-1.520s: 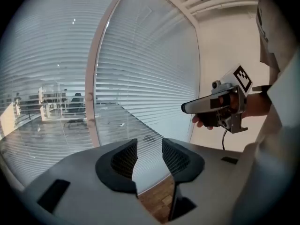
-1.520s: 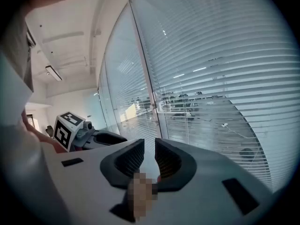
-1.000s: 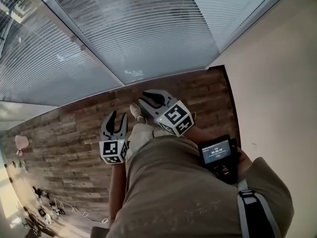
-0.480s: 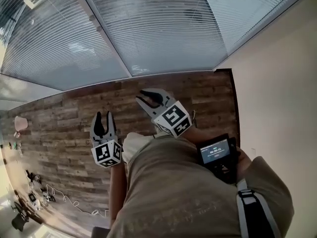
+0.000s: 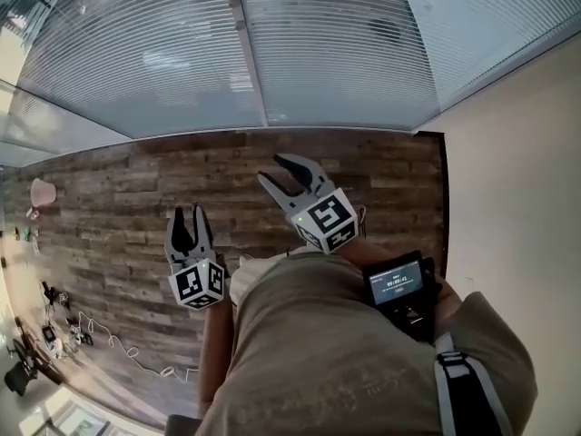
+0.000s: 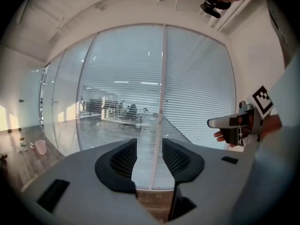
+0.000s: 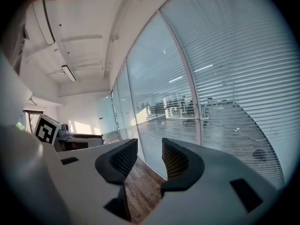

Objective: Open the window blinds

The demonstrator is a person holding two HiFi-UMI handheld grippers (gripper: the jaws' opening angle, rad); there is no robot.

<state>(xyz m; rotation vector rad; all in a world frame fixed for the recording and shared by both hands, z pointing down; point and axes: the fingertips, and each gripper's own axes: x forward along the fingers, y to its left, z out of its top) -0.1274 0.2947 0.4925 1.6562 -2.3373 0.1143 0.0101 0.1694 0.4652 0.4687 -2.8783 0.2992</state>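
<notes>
while the blinds (image 5: 336, 53) hang lowered over the glass ahead of me, slats running level side to side, my left gripper (image 5: 189, 213) stands well open and empty, and the jaws of my right gripper (image 5: 270, 170) are opening on nothing; wood plank floor (image 5: 109, 198) below, cream wall (image 5: 517, 198) at right

There are two grey plastic claws, the left claw (image 5: 189, 212) and the opening, empty right claw (image 5: 272, 168), at least three panels of white slatted window blinds (image 5: 336, 53), one small pink bucket (image 5: 42, 192) and one black screened handset (image 5: 399, 286).
</notes>
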